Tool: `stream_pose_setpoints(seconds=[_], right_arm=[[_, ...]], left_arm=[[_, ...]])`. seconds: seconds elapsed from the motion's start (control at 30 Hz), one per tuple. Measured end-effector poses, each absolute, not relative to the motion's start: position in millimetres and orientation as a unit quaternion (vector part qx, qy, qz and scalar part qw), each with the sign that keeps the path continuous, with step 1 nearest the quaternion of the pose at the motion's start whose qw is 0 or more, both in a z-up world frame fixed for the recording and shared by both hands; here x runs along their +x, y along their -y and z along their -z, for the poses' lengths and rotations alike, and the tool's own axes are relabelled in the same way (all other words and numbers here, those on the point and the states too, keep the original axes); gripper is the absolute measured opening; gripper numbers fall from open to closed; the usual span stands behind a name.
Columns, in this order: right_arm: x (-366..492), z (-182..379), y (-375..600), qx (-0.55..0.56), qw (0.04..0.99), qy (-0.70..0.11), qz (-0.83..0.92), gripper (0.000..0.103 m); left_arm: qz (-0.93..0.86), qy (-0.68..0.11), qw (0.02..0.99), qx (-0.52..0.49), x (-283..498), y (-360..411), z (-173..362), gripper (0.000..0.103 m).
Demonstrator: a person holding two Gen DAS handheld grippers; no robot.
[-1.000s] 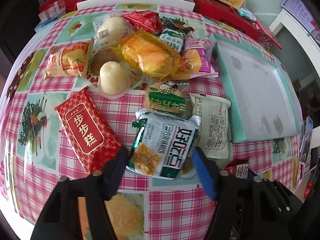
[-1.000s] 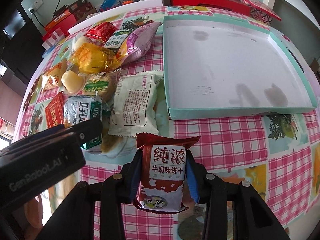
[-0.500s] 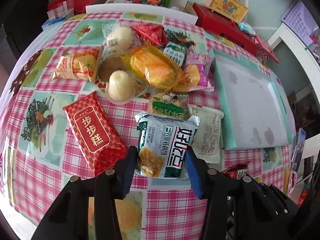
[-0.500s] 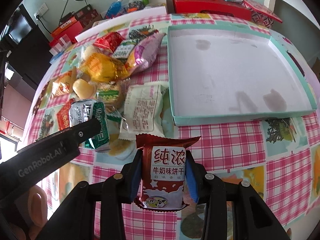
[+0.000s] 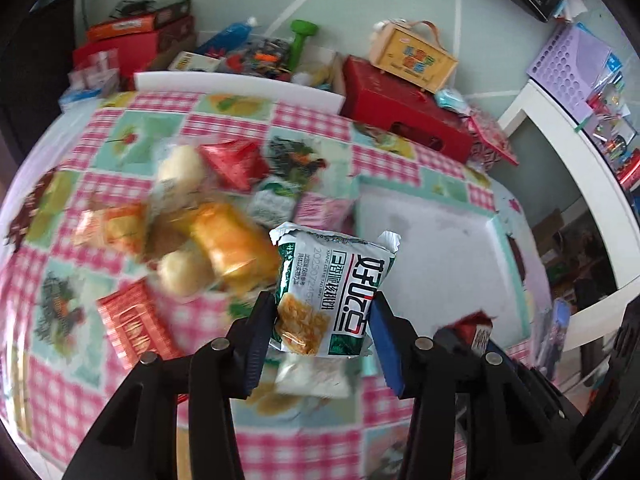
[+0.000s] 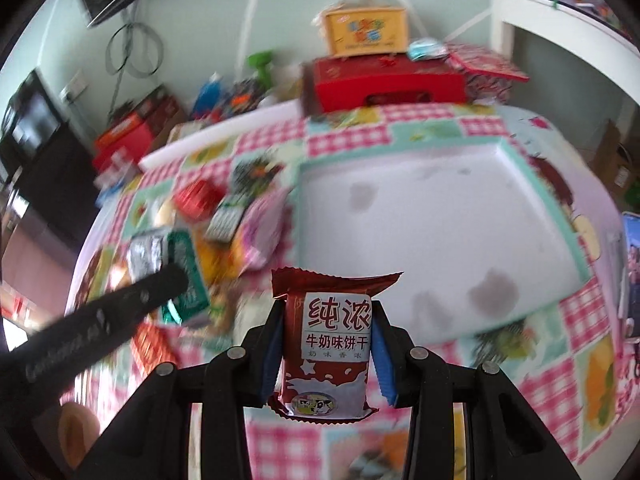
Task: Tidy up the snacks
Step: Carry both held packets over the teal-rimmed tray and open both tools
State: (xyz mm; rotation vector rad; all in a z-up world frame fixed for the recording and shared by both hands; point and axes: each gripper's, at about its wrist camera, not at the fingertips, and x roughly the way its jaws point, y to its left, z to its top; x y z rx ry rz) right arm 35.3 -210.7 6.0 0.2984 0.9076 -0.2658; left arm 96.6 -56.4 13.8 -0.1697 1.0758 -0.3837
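My left gripper (image 5: 322, 320) is shut on a green and white snack packet (image 5: 334, 292) and holds it lifted above the table. The packet also shows in the right wrist view (image 6: 176, 272), beside the left gripper's arm. My right gripper (image 6: 326, 344) is shut on a dark red milk biscuit packet (image 6: 326, 344), lifted too. The shallow white tray with a teal rim (image 6: 536, 184) lies on the table ahead to the right; in the left wrist view its rim (image 5: 512, 264) is right of the packet. A pile of snacks (image 5: 224, 240) lies left of the tray.
The checked tablecloth (image 5: 60, 380) covers the table. A red snack bar (image 5: 132, 324) lies near the front left. A red box (image 6: 384, 84) with a yellow carton (image 6: 366, 30) on it stands beyond the far edge. A white shelf (image 5: 572, 160) is at right.
The left gripper closed on the green and white packet and lifted it off the table. Both grippers rose and tilted up with their packets; the view is blurred by motion.
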Motion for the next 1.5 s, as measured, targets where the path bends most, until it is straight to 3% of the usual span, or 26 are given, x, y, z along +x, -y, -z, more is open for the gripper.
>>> stream_pose_setpoints(seconds=[0.43,1.1,1.17,1.27,1.4,1.5], right_arm=[[73,-22,302,0.179,0.877,-0.388,0.219,0.042],[92,35,374,0.187,0.845,-0.409,0.291,0.042],[92,36,375,0.188,0.843,-0.411,0.290,0.042],[92,35,373,0.185,0.843,-0.414,0.288,0.042],[90,34,374,0.191,0.840,-0.418,0.288,0.042],[90,33,375,0.193,0.838,-0.422,0.289,0.046]], left_arm=[[0.218,-0.500,0.836,-0.067,150,139,-12,0.049],[0.197,-0.510,0.837,-0.018,191,196,46,0.050],[0.195,-0.510,0.838,-0.012,190,197,45,0.051],[0.197,-0.507,0.839,-0.013,188,195,38,0.063],[0.190,-0.510,0.839,-0.011,188,191,31,0.063],[0.186,-0.513,0.838,-0.015,188,186,26,0.073]])
